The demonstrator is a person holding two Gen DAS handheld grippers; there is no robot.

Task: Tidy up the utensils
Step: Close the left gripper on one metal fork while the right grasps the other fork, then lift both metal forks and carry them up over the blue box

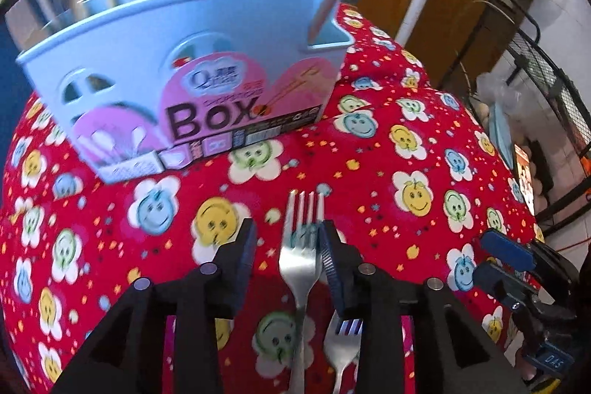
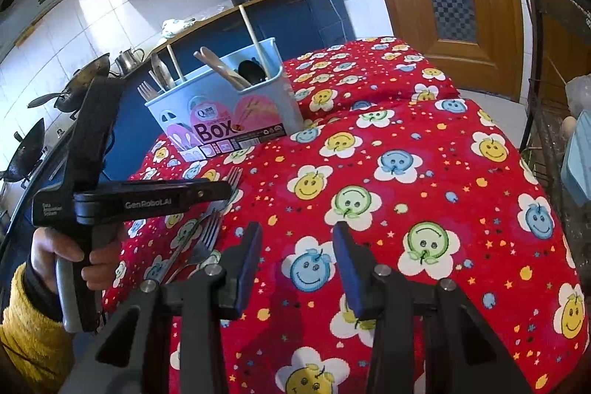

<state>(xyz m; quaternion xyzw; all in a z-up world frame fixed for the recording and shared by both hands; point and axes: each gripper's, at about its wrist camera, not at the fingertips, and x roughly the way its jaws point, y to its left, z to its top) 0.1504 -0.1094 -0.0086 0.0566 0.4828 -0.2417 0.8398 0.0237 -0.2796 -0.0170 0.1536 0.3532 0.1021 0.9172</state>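
Two steel forks lie on the red smiley tablecloth [image 1: 406, 143], handles running toward six o'clock in the left wrist view: the longer fork [image 1: 300, 246] sits between the spread jaws of the left gripper [image 1: 288, 242], its right edge just beside the right pad, not pinched, and the shorter fork [image 1: 341, 349] lies at five o'clock of it. Both look stiff, light and slick, so the neck just below the tines seems the surest place to pinch. At eleven o'clock stands the blue utensil box [image 1: 177, 36], already holding spoons and chopsticks. In its own view, the right gripper [image 2: 299, 246] hovers spread and empty over bare cloth.
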